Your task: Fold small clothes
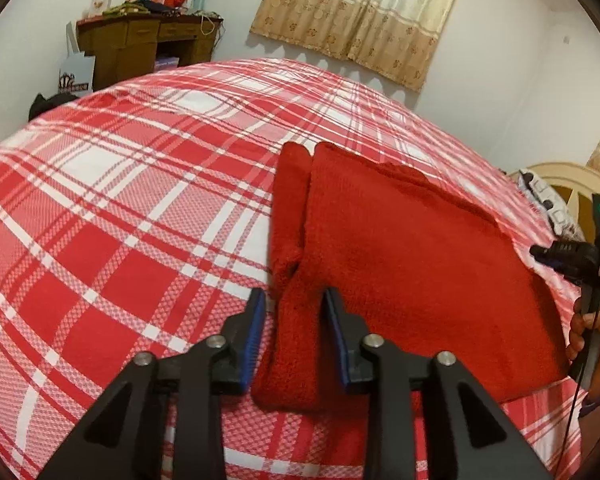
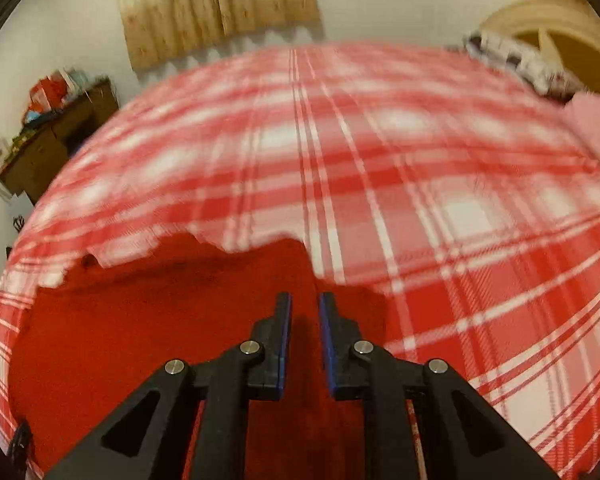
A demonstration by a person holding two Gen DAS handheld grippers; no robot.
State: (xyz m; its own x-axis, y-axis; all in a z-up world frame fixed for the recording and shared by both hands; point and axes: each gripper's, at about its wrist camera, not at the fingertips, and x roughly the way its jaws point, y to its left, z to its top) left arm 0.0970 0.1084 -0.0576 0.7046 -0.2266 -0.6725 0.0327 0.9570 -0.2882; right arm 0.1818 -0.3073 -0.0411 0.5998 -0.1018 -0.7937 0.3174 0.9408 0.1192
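Red-and-white plaid bed cover [image 1: 120, 208] carried a folded red garment [image 1: 412, 260]. Left gripper [image 1: 294, 300] fingers stood narrowly apart; the garment's folded sleeve [image 1: 296, 340] lay between them, not pinched. Right gripper [image 2: 304, 306] fingers stood nearly closed, gripping nothing, above the garment's right portion, its edge just ahead of the tips.

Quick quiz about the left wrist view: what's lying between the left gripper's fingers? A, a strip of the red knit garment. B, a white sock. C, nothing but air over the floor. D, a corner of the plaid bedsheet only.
A: a narrow sleeve-like strip of the red knit garment runs down between the open fingers of the left gripper, on the plaid bedsheet.
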